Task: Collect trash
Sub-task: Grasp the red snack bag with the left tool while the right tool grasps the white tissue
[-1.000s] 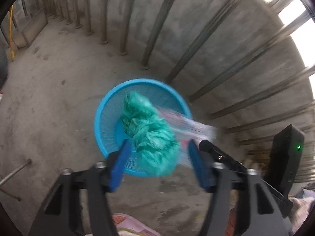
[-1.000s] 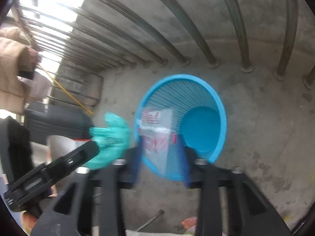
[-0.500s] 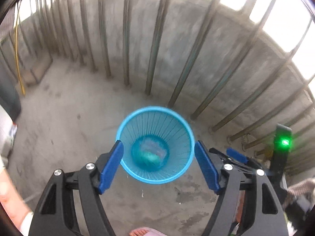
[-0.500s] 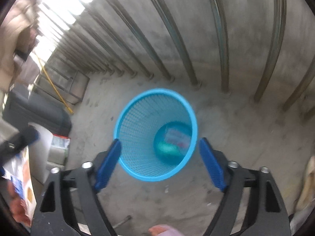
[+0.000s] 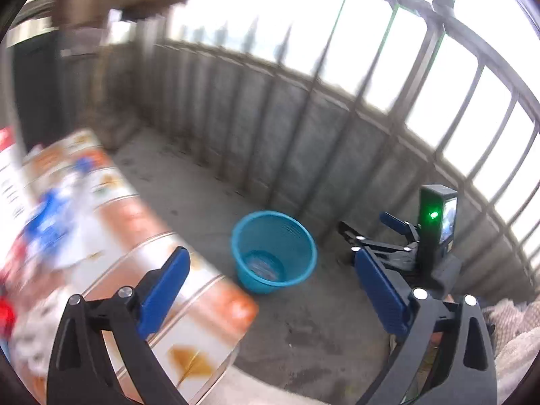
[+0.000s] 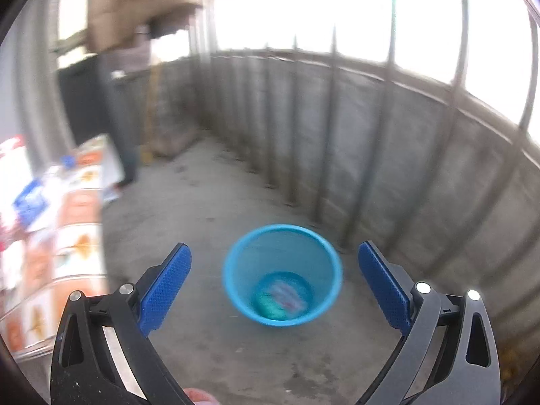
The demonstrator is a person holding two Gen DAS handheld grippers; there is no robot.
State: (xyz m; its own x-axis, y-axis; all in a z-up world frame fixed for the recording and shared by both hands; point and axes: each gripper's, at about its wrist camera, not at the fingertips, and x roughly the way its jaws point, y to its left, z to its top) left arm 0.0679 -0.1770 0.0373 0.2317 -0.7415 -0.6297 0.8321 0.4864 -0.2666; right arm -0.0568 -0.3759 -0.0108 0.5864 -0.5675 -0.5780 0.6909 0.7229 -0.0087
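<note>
The left gripper (image 5: 271,292) has its jaws spread wide, having just been opening, with nothing between the blue pads (image 5: 163,292). The right gripper (image 6: 275,287) is in the same condition: jaws wide apart after just opening, and empty.

A blue mesh basket (image 6: 236,290) stands upright on the concrete floor (image 6: 209,222), near the foot of a grey wall (image 6: 388,155) topped with metal bars. At the bottom of the basket lie a crumpled green item (image 6: 268,305) and a clear printed wrapper (image 6: 287,295), touching each other; blur hides their detail.

In the left wrist view the right gripper appears to the right of the basket, carrying a black module with a green light (image 5: 433,215). A tabletop (image 5: 202,303) with an orange-and-white printed cover sits at the left, bearing blurred scraps of litter (image 5: 57,222). A person in a tan jacket (image 6: 135,3) stands at the far end.
</note>
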